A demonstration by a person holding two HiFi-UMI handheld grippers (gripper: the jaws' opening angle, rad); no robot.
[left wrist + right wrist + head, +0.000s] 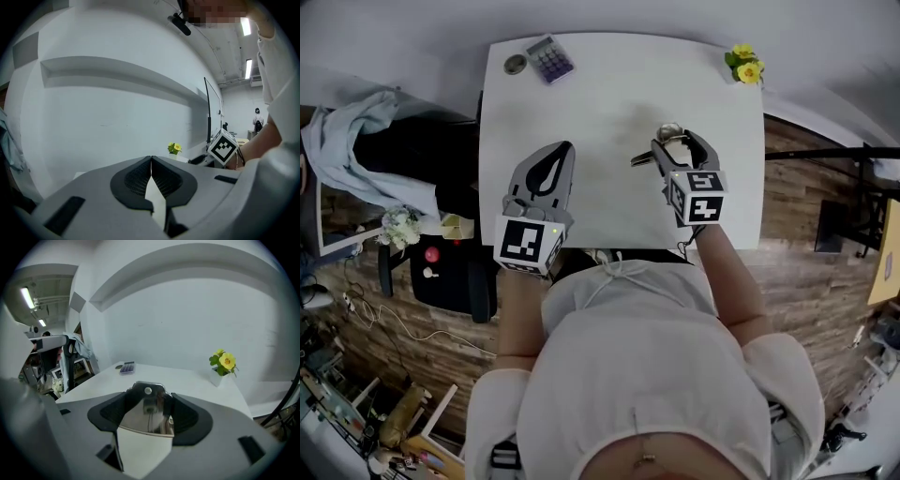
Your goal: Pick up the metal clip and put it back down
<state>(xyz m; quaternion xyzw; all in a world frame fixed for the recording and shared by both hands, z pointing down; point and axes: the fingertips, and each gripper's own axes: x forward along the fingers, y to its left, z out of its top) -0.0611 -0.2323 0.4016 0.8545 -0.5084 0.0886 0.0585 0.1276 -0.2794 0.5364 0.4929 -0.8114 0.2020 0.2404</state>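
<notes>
The shiny metal clip (147, 414) sits between the pads of my right gripper (149, 398), which is shut on it. In the head view the clip (664, 137) pokes out past the right gripper (672, 146) over the right half of the white table (609, 89). One clip arm points left from the jaws. My left gripper (565, 150) hovers over the table's left half, apart from the clip. Its jaws meet at the tips with nothing between them, as the left gripper view shows (151, 160).
A calculator (550, 59) and a small round object (516, 64) lie at the table's far left corner. A small pot of yellow flowers (744, 66) stands at the far right corner. A black chair and clutter sit left of the table on the wooden floor.
</notes>
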